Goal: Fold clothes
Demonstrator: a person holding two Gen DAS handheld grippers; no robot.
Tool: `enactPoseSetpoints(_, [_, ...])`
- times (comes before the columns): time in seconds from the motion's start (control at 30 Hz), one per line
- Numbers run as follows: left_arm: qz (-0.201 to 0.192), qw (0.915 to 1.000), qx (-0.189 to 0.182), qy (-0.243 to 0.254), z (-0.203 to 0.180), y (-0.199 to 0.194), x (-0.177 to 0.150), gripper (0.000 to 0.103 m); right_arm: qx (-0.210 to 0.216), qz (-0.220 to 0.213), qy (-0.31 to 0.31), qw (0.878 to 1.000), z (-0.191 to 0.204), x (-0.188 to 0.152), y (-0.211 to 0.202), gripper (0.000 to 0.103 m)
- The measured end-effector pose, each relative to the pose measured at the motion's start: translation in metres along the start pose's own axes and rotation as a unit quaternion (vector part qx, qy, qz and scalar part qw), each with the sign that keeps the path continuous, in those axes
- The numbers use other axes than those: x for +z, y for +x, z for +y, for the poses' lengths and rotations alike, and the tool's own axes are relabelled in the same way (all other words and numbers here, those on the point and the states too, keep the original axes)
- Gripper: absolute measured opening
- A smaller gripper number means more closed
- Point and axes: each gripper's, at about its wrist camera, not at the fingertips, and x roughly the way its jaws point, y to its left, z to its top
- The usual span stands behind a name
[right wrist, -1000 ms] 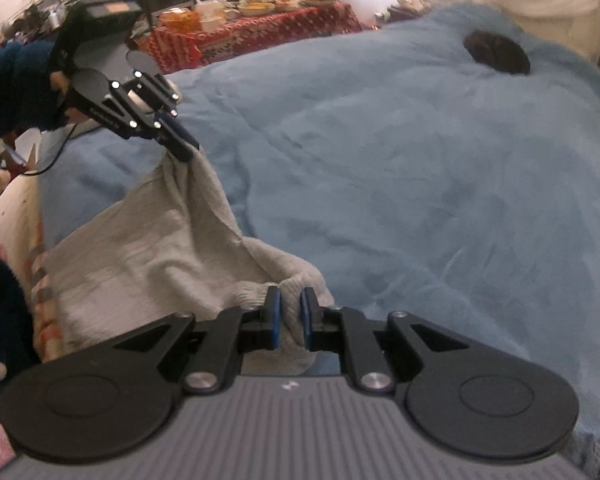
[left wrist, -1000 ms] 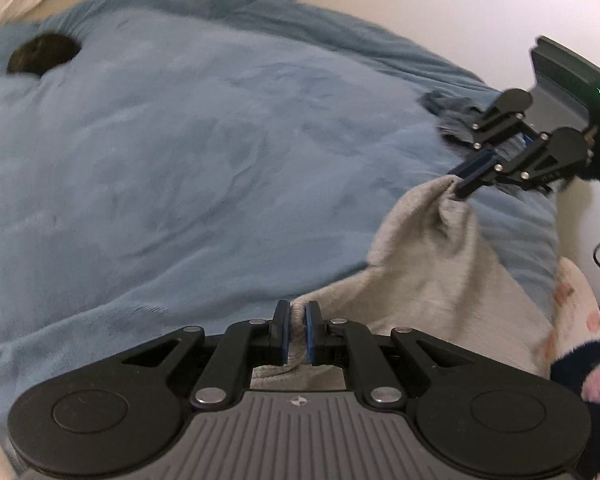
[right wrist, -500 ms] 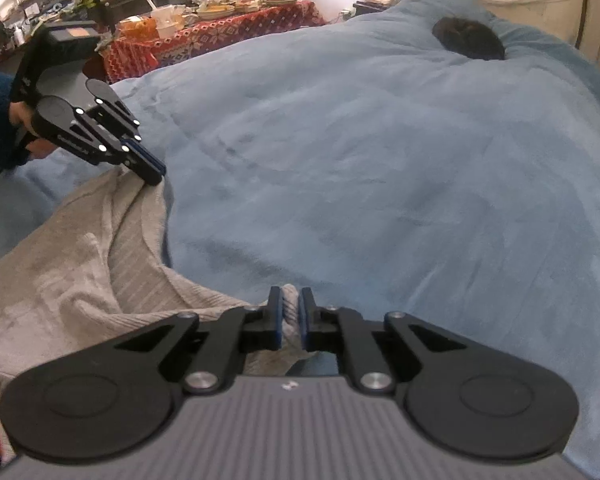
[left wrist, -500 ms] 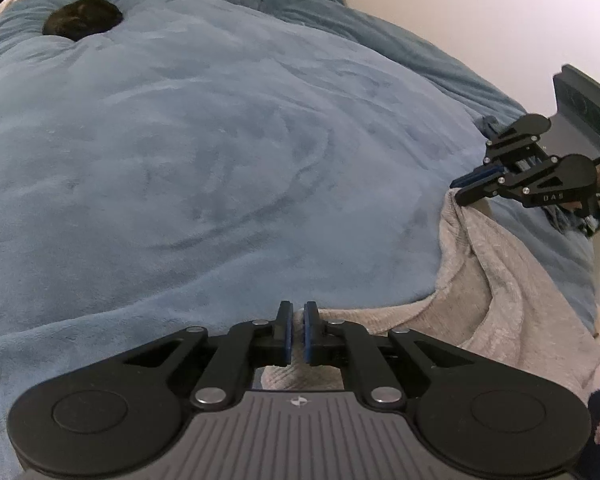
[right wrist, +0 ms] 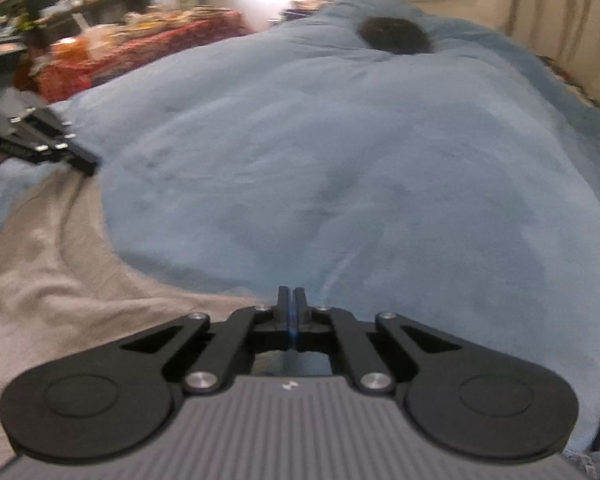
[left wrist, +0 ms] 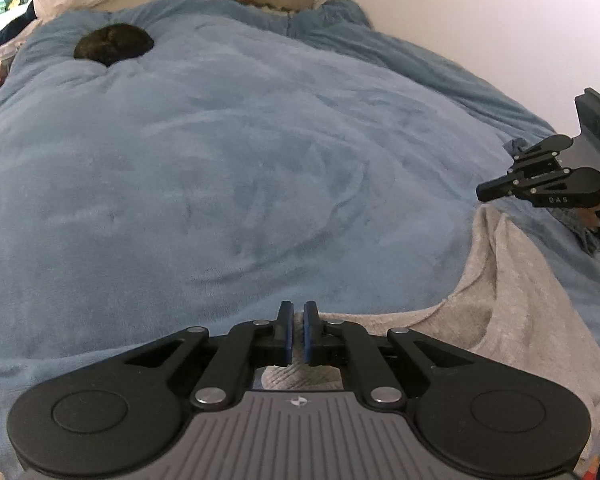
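Left wrist view: I see a dark round lump [left wrist: 114, 45] dimpling the plush blue blanket [left wrist: 228, 168]. My left gripper [left wrist: 295, 332] pinches the near edge of the grey knit garment [left wrist: 512, 292], which lies rumpled on the blanket's right side. My right gripper [left wrist: 485, 193] hovers just beyond its far corner, jaws pressed together with nothing between them.

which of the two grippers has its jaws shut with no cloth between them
The right gripper: its jaws meet over the blue fleece blanket. The left gripper pinches the grey knitted garment.
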Motion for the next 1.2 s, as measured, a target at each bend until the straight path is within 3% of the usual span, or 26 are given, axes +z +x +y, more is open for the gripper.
enactPoseSetpoints(0.13, [0.015,0.9999,-0.002,0.001,-0.003,0.005,-0.004,0.005,0.042,-0.01,0.032,0.999,-0.011,-0.002,-0.011,0.005])
enactPoseSetpoints(0.17, [0.019,0.9998,-0.004,-0.003,-0.001,0.006,-0.004,0.006,0.051,-0.015,0.038,0.998,-0.014,-0.002,-0.016,0.015])
enactPoseSetpoints(0.27, [0.013,0.9996,-0.001,-0.024,0.005,0.001,-0.003,0.016,0.075,-0.02,0.051,0.996,-0.023,-0.002,-0.028,0.028])
enactPoseSetpoints(0.53, [-0.008,0.9958,-0.003,-0.091,0.03,-0.021,0.0,0.031,0.11,0.014,0.075,0.991,-0.027,-0.008,-0.015,0.032])
enactPoseSetpoints(0.6, [-0.003,0.9945,-0.011,-0.104,0.034,-0.025,-0.003,0.043,0.112,0.022,0.086,0.99,-0.025,-0.012,-0.005,0.032])
enactPoseSetpoints(0.67, [0.004,0.9945,-0.008,-0.105,0.035,-0.024,-0.007,0.048,0.114,0.027,0.087,0.989,-0.023,-0.014,0.003,0.031])
enactPoseSetpoints(0.77, [0.017,0.9953,-0.02,-0.094,0.031,-0.019,-0.01,0.048,0.111,0.023,0.076,0.991,-0.016,-0.014,0.005,0.016])
enactPoseSetpoints(0.87, [0.02,0.9955,-0.043,-0.083,0.026,-0.012,-0.012,0.044,0.095,0.021,0.061,0.993,-0.008,-0.013,0.002,0.013])
enactPoseSetpoints(0.93, [0.023,0.9965,-0.046,-0.067,0.02,-0.004,-0.013,0.026,0.084,0.02,0.056,0.995,-0.004,-0.012,0.002,0.012])
enactPoseSetpoints(0.97, [0.026,0.9973,-0.041,-0.055,0.016,0.0,-0.014,0.009,0.079,0.02,0.055,0.995,-0.003,-0.012,0.002,0.012])
enactPoseSetpoints(1.1, [0.027,0.9994,0.0,-0.022,0.003,0.009,-0.015,0.008,0.046,0.012,0.044,0.998,0.004,-0.012,0.002,0.01])
enactPoseSetpoints(1.2, [0.026,0.9985,0.023,-0.043,0.005,0.012,-0.009,0.008,0.021,0.007,0.034,0.999,0.007,-0.008,0.004,0.009])
